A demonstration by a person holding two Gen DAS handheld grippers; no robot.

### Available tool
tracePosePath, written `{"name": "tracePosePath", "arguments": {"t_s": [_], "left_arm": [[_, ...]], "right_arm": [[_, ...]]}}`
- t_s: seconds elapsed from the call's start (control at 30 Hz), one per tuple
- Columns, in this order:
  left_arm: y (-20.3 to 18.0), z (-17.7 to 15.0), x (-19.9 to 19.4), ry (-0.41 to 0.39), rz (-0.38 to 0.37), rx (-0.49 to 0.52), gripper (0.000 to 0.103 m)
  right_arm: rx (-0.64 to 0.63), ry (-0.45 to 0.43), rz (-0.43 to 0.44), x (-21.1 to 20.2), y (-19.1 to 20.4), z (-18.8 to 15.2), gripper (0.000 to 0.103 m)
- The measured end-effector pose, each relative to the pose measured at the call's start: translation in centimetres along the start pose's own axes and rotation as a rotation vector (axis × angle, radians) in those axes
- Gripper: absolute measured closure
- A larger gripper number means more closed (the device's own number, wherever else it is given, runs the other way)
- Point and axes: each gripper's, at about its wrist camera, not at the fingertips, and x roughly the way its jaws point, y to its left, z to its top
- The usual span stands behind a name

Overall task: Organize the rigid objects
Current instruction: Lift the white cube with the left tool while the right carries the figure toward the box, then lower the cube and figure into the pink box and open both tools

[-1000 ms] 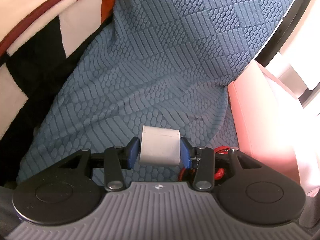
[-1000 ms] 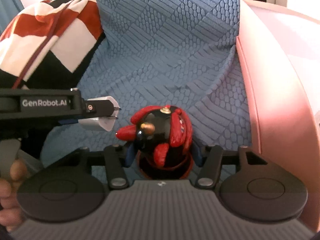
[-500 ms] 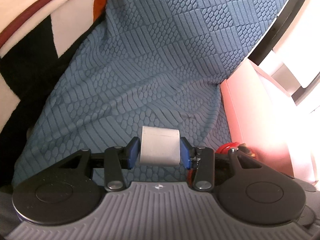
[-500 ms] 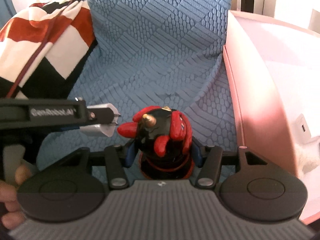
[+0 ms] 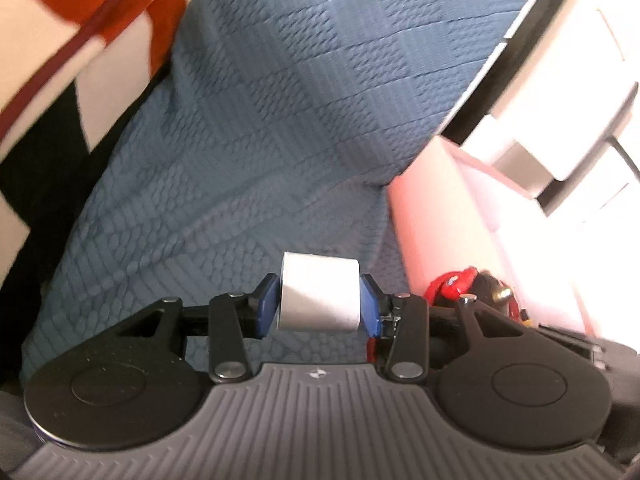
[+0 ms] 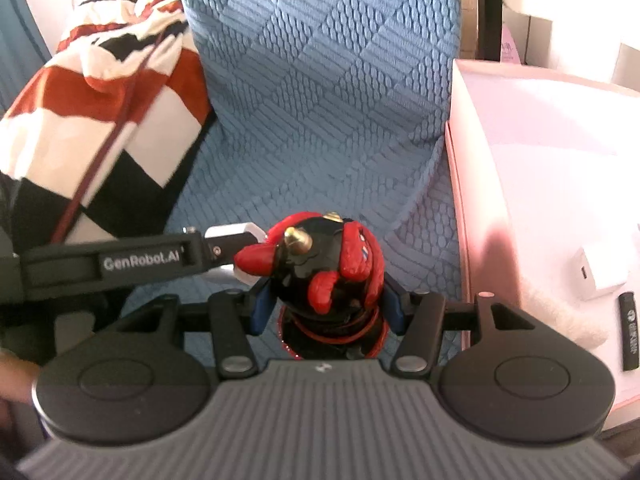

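My left gripper (image 5: 319, 304) is shut on a small white block (image 5: 319, 296) and holds it above the blue textured sofa cover (image 5: 280, 120). My right gripper (image 6: 326, 306) is shut on a red and black figurine (image 6: 324, 264) with gold horns. The figurine also shows at the right of the left wrist view (image 5: 468, 284). In the right wrist view the left gripper (image 6: 236, 246) comes in from the left, its white block partly hidden behind the figurine. A pink box (image 6: 456, 184) stands open to the right of both grippers.
The pink box also shows in the left wrist view (image 5: 432, 216). It holds a white charger block (image 6: 600, 268), a black stick (image 6: 630, 332) and something white and fluffy (image 6: 560, 312). A red, white and black blanket (image 6: 100, 120) lies at the left.
Both grippers have moved right toward the pink box with their objects. More of the box's inside shows in the right wrist view. The grips have not changed.
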Motion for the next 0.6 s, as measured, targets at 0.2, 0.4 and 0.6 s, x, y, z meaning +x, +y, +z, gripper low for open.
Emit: {"name": "tracePosePath", "arguments": {"t_s": [0.2,0.4,0.6], "left_arm": [[-0.2,0.0,-0.8,0.021,-0.021,-0.04,0.054],[-2.2,2.3,-1.7,0.023,-0.026,0.018,0.054],[-5.1,5.5,-1.8,0.031,-0.06,0.045,0.054]], "right_arm": [[-0.033,-0.003,0.026,-2.1,-0.5,1.3,0.046],[-0.037,-0.035,0.023,-4.0,-1.7,3.0,0.046],[-0.019,-0.074,0.016,-6.2,-3.8,5.5,0.046]]}}
